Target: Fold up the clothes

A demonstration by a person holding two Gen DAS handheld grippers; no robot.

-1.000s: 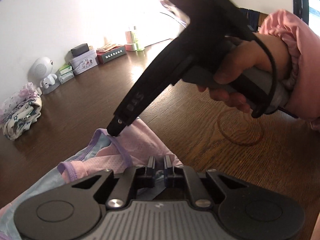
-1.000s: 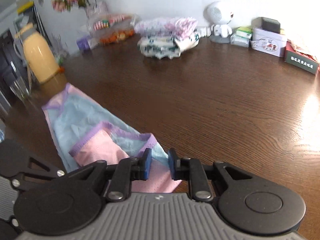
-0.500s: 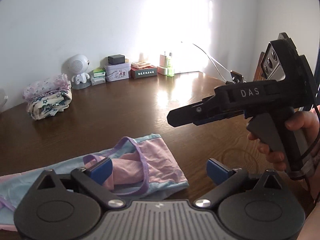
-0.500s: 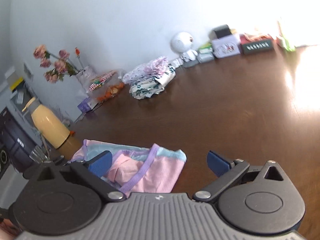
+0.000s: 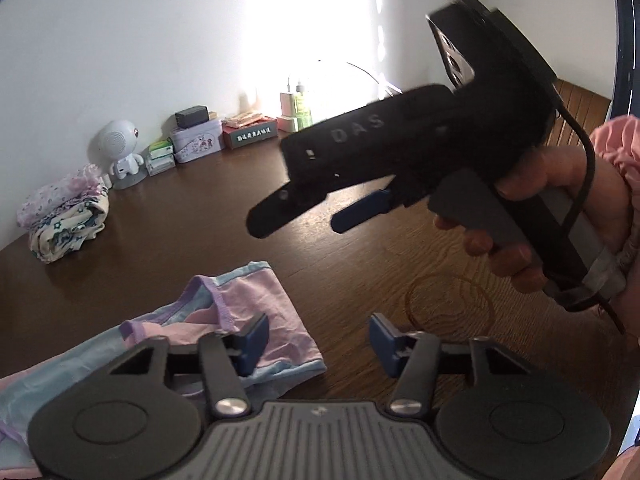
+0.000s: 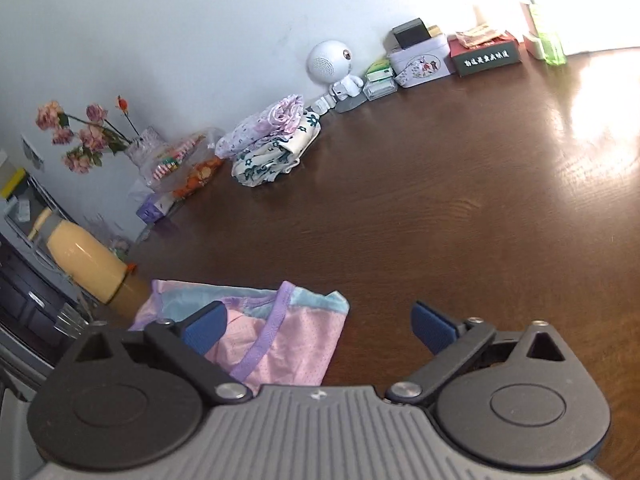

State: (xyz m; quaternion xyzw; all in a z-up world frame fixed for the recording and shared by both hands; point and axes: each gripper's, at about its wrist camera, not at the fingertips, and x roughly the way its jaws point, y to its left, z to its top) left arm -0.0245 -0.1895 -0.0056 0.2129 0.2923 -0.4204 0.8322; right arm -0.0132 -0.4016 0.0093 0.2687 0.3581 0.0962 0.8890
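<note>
A small pink, light-blue and purple-trimmed garment (image 5: 256,308) lies folded on the dark wooden table (image 5: 360,256). My left gripper (image 5: 318,342) hovers over the garment's right edge. Its jaws are closing and grip nothing; the left finger (image 5: 252,338) is above the cloth. My right gripper (image 5: 312,218) hangs in the air to the upper right, held by a hand (image 5: 560,216) in a pink sleeve. In the right wrist view the right gripper (image 6: 320,330) is wide, its jaws closing on nothing, and the garment (image 6: 288,344) lies under its left finger (image 6: 204,326).
A pile of folded clothes (image 6: 272,144) sits by the far wall, beside a white robot-shaped speaker (image 6: 332,64), a tin (image 6: 420,60) and boxes (image 6: 486,54). At the left are a flower vase (image 6: 144,148), a snack bag (image 6: 188,164) and a yellow bottle (image 6: 80,260).
Both grippers were shut on the garment's corner a second ago; they opened wide, let it go and drew back. The jaws have since narrowed, and the garment rests folded on the table.
</note>
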